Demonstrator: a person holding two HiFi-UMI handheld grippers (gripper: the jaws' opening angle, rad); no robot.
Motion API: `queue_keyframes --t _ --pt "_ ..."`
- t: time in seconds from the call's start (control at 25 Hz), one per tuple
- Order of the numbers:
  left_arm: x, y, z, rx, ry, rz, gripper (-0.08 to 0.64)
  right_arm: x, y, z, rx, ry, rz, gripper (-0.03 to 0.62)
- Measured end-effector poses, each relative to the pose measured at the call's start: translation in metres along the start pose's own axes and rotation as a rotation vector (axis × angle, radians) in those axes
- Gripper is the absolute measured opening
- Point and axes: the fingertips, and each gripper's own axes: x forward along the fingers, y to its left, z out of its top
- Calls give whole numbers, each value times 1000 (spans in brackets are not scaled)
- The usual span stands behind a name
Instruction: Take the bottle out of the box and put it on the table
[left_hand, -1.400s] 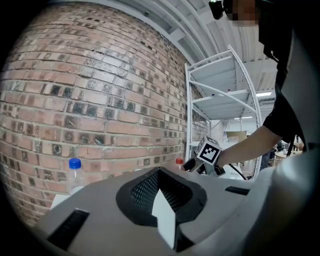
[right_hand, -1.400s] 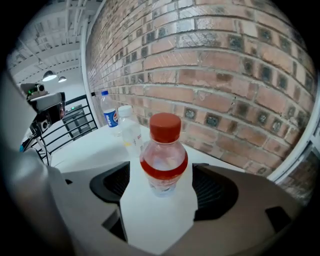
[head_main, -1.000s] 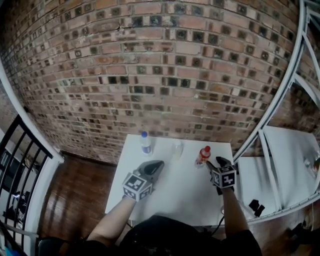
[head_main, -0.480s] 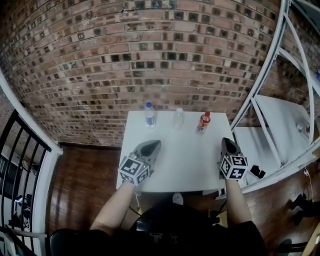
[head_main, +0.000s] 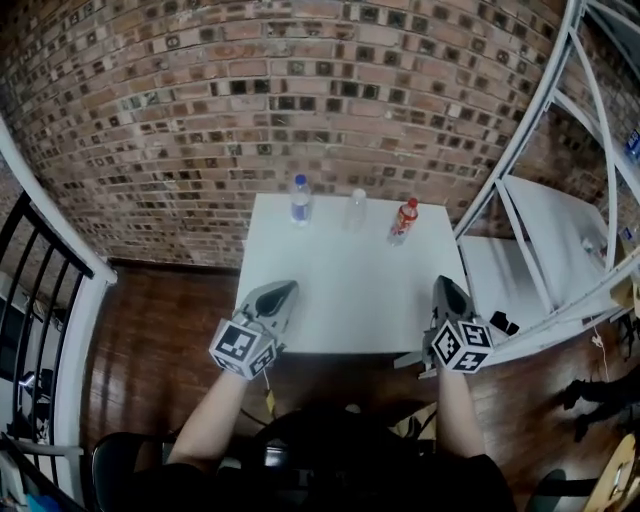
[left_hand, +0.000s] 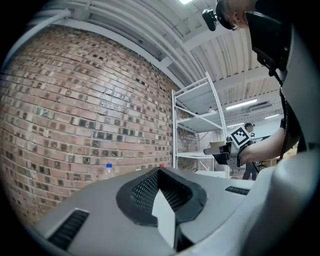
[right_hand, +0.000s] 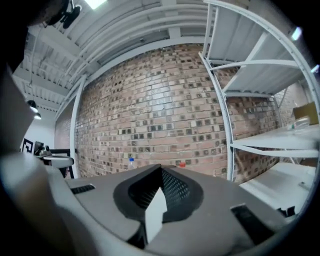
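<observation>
Three bottles stand upright in a row along the far edge of the white surface (head_main: 350, 300), close to the brick wall (head_main: 300, 90). A blue-capped bottle (head_main: 299, 201) is at the left, a clear bottle (head_main: 357, 209) in the middle, and a red-capped bottle (head_main: 403, 222) with a red label at the right. They stand apart, none touching another. The first two look see-through, but what any of the three holds is too small to tell.

Both claws are held at the near edge of the surface, well apart from the bottles, and both point toward the wall. The left claw (head_main: 283, 289) is by the near left corner and the right claw (head_main: 444, 284) by the near right corner. In its own gripper view each claw has its two jaws together, tips meeting, with nothing between them. Each carries one marker block: the left cube (head_main: 243, 347) and the right cube (head_main: 460, 346), two in all, each just ahead of a bare forearm.

To the right of the surface stands a white metal rack (head_main: 520, 150). A few small dark things (head_main: 503, 324) lie on its lower shelf. In the right gripper view a tan carton (right_hand: 306, 112) sits on a higher shelf of the rack, and its inside cannot be seen. The floor (head_main: 160, 320) is dark wood, and a black railing (head_main: 40, 290) runs along the far left.
</observation>
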Motion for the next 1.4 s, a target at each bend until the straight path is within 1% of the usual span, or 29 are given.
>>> queue_keyframes --t 0.08,0.2,0.28,0.36,0.52,0.68,0.76,0.84,0.92,1.0,1.12,1.28,1.4 --pt "-14 4 1 -5 -16 47 2 -9 2 1 26 -38 7 0" --pt "-30 11 -4 -50 -52 126 2 -18 -2 -6 34 -52 -1 0" --pt "-37 15 -4 -74 -75 167 2 -26 -3 -11 27 -56 15 0" --pt "-42 16 -1 -82 -87 190 2 -38 -2 -13 21 -61 43 0" --pt "-50 8 5 -69 -98 231 2 -63 2 -27 -5 -17 112 0" --pt "-53 2 1 -95 -115 281 1 -65 7 -41 33 20 140 0" --pt "-51 -4 -3 -108 -112 285 2 -60 10 -42 21 17 148 0" --pt "-48 -12 -7 -106 -89 266 2 -57 13 -40 4 9 153 0" --pt "-49 -12 -9 -102 -72 256 2 -54 14 -36 10 -8 152 0" --pt "-50 -9 -8 -105 -79 270 2 -50 11 -32 17 -23 153 0" --pt "-46 -9 -6 -101 -94 281 2 -44 2 -33 7 -13 161 0" --pt "-42 -9 -1 -98 -107 290 2 -38 -9 -29 35 -12 160 0" --pt "-41 -10 -2 -96 -102 294 2 -38 -11 -25 22 -14 163 0"
